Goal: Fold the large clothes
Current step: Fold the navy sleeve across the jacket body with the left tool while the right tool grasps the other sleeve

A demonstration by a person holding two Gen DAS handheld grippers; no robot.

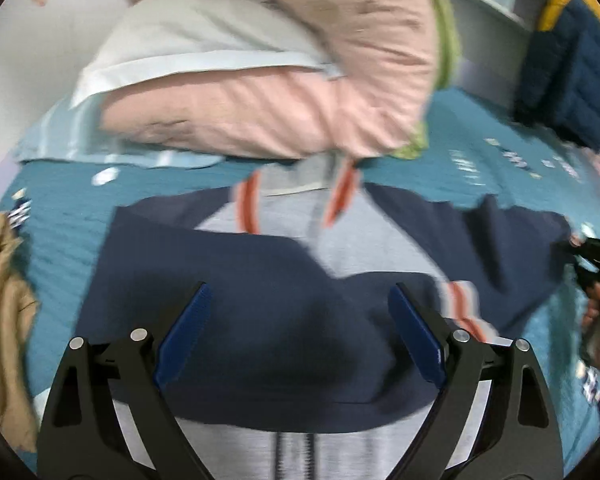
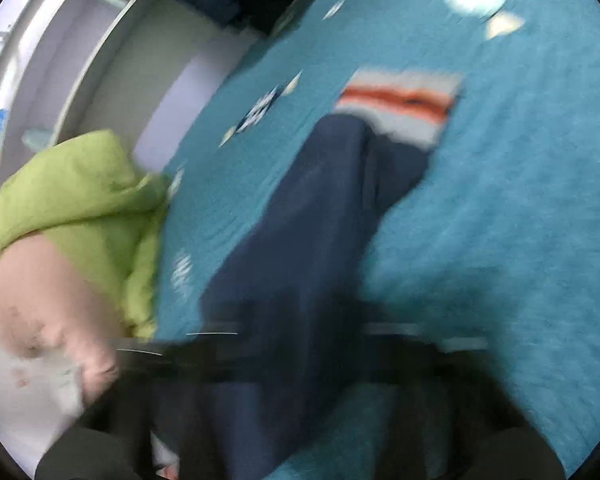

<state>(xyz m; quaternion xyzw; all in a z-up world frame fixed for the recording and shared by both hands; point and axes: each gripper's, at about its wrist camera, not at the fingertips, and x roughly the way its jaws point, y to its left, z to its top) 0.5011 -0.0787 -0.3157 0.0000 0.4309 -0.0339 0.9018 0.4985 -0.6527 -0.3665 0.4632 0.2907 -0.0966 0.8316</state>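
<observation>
Left view alone shows the grey-fronted jacket [image 1: 283,280] whole; left hand-held gripper [image 1: 300,300] gapes above it, the right hand-held gripper's [image 2: 300,360] state blurred beyond telling.

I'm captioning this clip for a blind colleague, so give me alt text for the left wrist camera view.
The open left gripper hovers over a navy and grey jacket with orange-striped trim, spread on a teal bedspread, one sleeve folded across its front. Pink and white bedding is piled behind, and the view is motion-blurred.
</observation>
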